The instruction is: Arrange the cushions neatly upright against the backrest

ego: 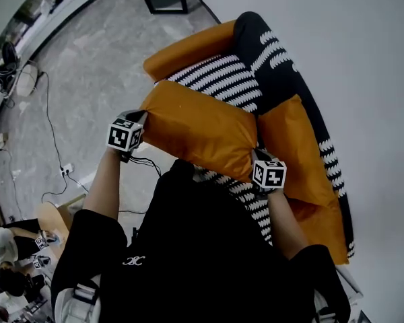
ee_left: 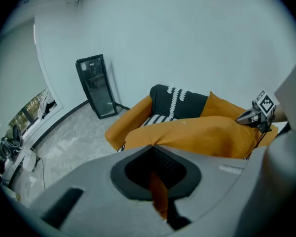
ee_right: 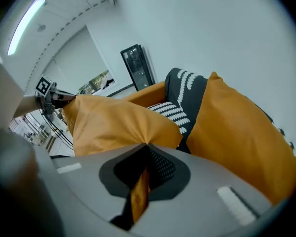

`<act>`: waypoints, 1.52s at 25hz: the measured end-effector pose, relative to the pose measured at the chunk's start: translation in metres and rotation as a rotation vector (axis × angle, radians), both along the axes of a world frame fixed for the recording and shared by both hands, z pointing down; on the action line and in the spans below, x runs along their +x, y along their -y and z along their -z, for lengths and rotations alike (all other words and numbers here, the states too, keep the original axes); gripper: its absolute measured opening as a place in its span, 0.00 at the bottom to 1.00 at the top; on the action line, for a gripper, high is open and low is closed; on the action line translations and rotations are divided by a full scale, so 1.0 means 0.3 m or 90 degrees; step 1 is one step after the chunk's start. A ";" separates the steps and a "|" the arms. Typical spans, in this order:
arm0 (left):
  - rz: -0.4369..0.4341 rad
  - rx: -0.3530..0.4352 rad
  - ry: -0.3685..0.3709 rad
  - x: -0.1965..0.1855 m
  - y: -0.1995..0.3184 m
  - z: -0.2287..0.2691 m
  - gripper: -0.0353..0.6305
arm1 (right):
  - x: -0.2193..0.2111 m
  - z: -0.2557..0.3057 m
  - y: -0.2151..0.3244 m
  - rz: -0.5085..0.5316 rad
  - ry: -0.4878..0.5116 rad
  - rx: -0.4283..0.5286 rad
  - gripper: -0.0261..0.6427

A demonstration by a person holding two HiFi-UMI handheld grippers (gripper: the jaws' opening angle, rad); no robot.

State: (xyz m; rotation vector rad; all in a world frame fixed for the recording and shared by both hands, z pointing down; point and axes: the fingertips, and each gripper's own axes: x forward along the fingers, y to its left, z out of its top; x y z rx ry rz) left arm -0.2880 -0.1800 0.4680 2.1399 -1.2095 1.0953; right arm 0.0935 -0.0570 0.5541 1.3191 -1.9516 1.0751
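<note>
The left gripper [ego: 143, 118] and right gripper [ego: 257, 155] are each clamped shut on a corner of the orange cushion [ego: 198, 128], held above the sofa's [ego: 188, 49] striped seat. Such thin fabric pinches may slip, or the sagging cushion may topple the second cushion [ego: 297, 147], seemingly leaning on the backrest. The floor [ego: 87, 66] is grey and marbled, the wall [ego: 343, 46] white.

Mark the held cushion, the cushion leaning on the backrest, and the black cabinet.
held cushion [ego: 198, 130]: head view, middle of its face.
cushion leaning on the backrest [ee_right: 237, 132]: right gripper view, front face.
black cabinet [ee_left: 96, 85]: left gripper view, door.
</note>
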 end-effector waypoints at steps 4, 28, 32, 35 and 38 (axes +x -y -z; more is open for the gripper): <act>-0.040 0.037 -0.008 0.027 0.169 0.057 0.06 | 0.003 0.045 0.105 -0.035 -0.006 0.031 0.06; -0.511 -0.114 -0.022 0.536 1.222 -0.145 0.07 | 0.039 -0.024 0.518 -0.491 -0.085 -0.080 0.06; -0.551 -0.124 -0.002 0.659 1.269 -0.180 0.07 | 0.101 0.007 0.514 -0.529 -0.103 -0.097 0.06; -0.565 -0.148 0.021 0.702 1.330 -0.241 0.07 | 0.124 0.009 0.558 -0.529 -0.114 -0.115 0.06; -0.573 -0.173 0.044 0.730 1.382 -0.306 0.07 | 0.150 0.001 0.609 -0.518 -0.132 -0.141 0.06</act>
